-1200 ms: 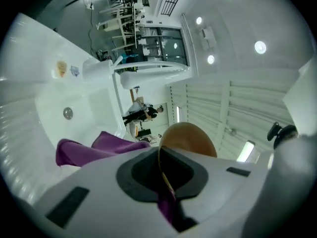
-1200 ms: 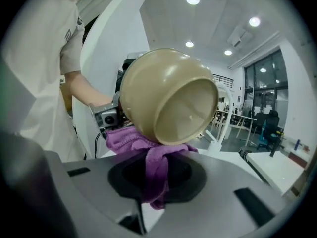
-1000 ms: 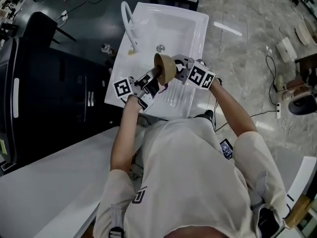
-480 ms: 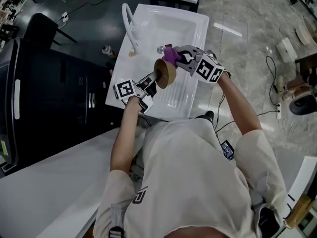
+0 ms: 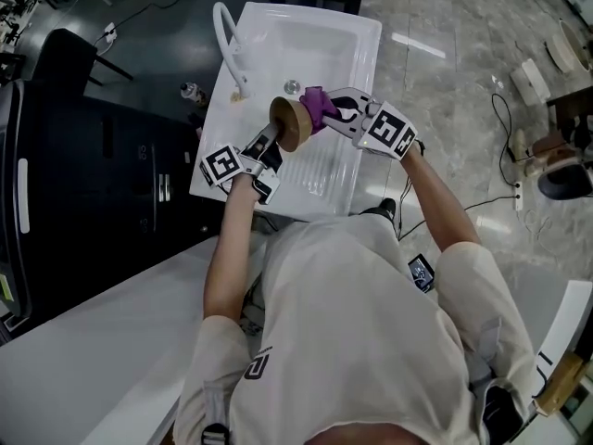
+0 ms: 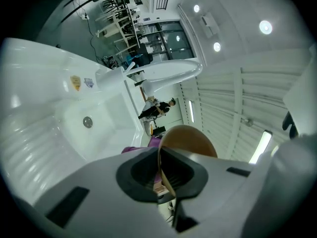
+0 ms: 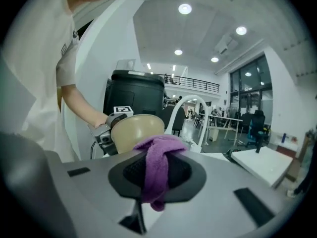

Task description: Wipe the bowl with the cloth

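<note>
bowl [image 5: 289, 123] on edge above sink [image 5: 324, 35], cloth [image 5: 318, 105] just beside it | left gripper [image 5: 273, 137] clamped on bowl rim | right gripper [image 5: 335, 111] pinching cloth, both roughly level

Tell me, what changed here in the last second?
The right gripper brought the purple cloth, earlier mostly hidden by the bowl, up to the bowl's far side. The left gripper, jaws just tightening slightly, kept the bowl's rim over the sink.

Fluffy cloth [image 7: 156, 155], possibly wooden matt bowl [image 5: 289, 123]
</note>
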